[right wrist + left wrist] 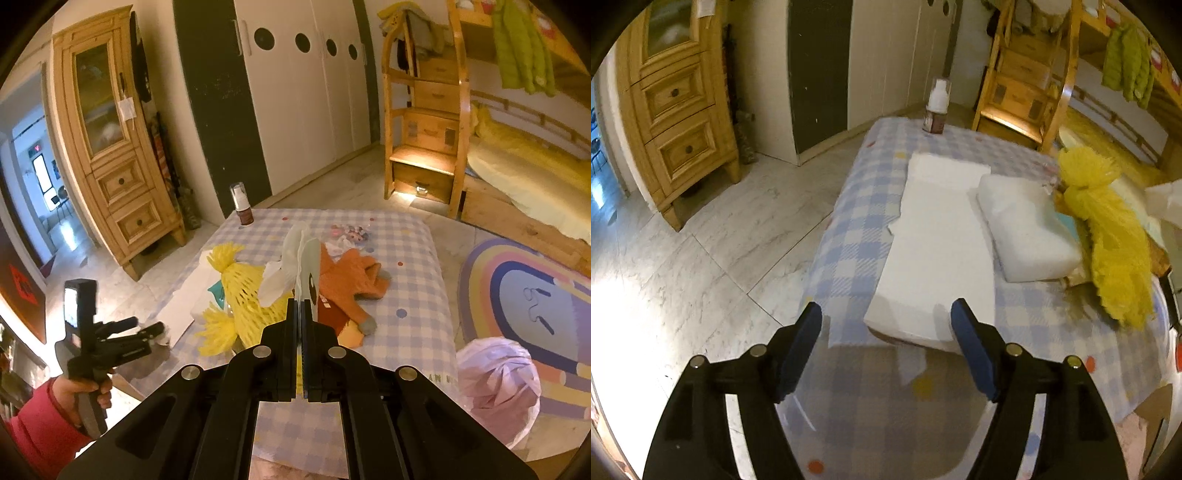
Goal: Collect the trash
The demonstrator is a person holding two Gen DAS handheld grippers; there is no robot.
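Note:
My right gripper point(301, 304) is shut on a pale, thin plastic wrapper point(301, 254) that stands up from its tips over the checked tablecloth point(417, 295). Beneath it lie a yellow mesh net point(243, 295) and a crumpled orange piece point(351, 284). My left gripper point(886, 319) is open, its blue pads point(809, 325) either side of the near end of a flat white foam sheet point(934, 251) without touching it. A thicker white foam block point(1027, 236) lies beside the sheet, with the yellow net point(1108, 243) to its right. From the right wrist, the left gripper point(147, 330) shows at the table's left edge, held by a hand in a red sleeve.
A small pump bottle point(243, 206) stands at the table's far left corner point(938, 107). Small wrappers point(351, 233) lie near the far edge. A pale pink plastic bag point(495, 384) bulges at the table's right side. A wooden cabinet point(110, 158), wardrobe doors and a bunk bed ring the room.

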